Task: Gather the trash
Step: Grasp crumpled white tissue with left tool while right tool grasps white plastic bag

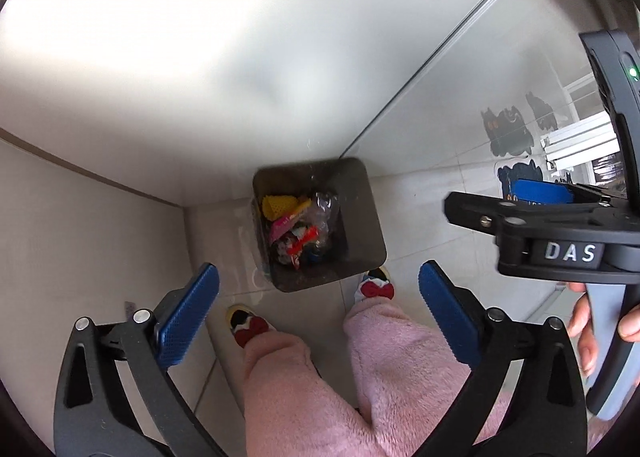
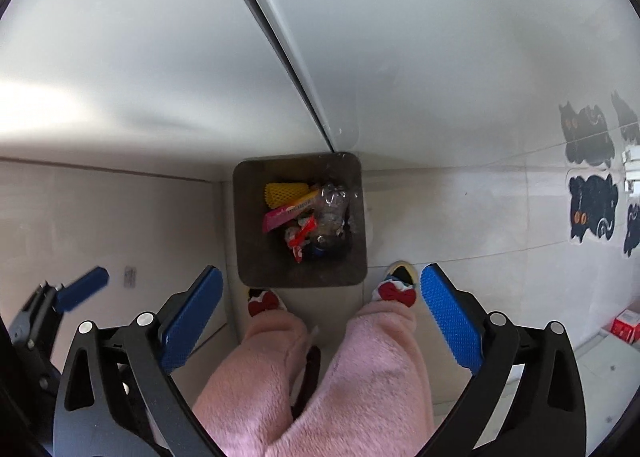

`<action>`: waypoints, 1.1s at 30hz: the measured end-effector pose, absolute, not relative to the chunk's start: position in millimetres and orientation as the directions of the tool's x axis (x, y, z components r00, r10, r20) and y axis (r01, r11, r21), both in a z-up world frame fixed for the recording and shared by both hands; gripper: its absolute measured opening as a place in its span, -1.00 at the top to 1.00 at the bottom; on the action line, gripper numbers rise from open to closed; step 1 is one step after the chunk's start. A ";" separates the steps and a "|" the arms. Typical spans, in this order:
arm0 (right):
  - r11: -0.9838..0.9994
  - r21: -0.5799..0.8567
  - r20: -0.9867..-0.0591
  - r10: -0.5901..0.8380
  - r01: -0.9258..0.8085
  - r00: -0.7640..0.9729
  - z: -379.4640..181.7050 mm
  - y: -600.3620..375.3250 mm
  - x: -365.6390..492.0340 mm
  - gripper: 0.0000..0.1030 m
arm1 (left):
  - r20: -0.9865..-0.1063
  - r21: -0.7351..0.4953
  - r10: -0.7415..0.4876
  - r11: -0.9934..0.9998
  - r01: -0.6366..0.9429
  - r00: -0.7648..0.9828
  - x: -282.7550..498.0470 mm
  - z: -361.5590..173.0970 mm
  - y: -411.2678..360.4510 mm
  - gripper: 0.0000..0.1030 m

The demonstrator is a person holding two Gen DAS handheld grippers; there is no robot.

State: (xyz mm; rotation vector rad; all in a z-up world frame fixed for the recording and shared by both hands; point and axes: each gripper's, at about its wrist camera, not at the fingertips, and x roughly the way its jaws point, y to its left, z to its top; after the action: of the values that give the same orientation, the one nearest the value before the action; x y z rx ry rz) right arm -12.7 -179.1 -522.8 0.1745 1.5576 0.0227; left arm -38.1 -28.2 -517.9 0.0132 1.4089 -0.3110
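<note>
A dark square trash bin [image 1: 360,213] stands on the floor in a corner. It holds trash [image 1: 300,229]: a yellow foam net, a pink wrapper, red-and-white wrappers and crumpled clear plastic. The bin [image 2: 248,257] and its trash [image 2: 308,217] also show in the right wrist view. My left gripper [image 1: 318,321] is open and empty, held high above the bin. My right gripper [image 2: 320,321] is open and empty, also above the bin. In the left wrist view the right gripper's body fills the right side and its fingertips are out of frame. A left gripper finger [image 2: 82,289] shows in the right wrist view.
The person's legs in pink fleece trousers [image 2: 320,377] and bow slippers [image 2: 400,285] stand just before the bin. White panels [image 2: 160,57] rise behind it. Black cat stickers [image 2: 592,209] mark the tiled floor at right. A red box [image 2: 624,325] lies at far right.
</note>
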 end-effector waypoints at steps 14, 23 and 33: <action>0.985 0.169 -0.964 0.161 0.023 0.211 -365.7 -201.2 -32.0 -0.93 | -0.915 -0.139 -0.200 0.972 0.191 0.349 -48.5 -367.3 5.0 -0.84; 0.976 0.220 -0.897 0.201 0.002 0.394 -288.0 -207.3 -1.7 -0.93 | -0.855 -0.133 -0.197 0.978 0.164 0.480 -15.5 -297.6 26.4 -0.84; 0.971 0.240 -0.852 0.223 -0.027 0.474 -263.7 -198.2 77.3 -0.93 | -0.813 -0.081 -0.159 0.983 0.162 0.560 57.7 -265.9 43.4 -0.84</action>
State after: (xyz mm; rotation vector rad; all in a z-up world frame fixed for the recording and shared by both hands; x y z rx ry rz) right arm 77.3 -198.2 -263.7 0.2036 1.0685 0.1544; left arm 57.7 43.4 -265.9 0.0036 0.9578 -0.1893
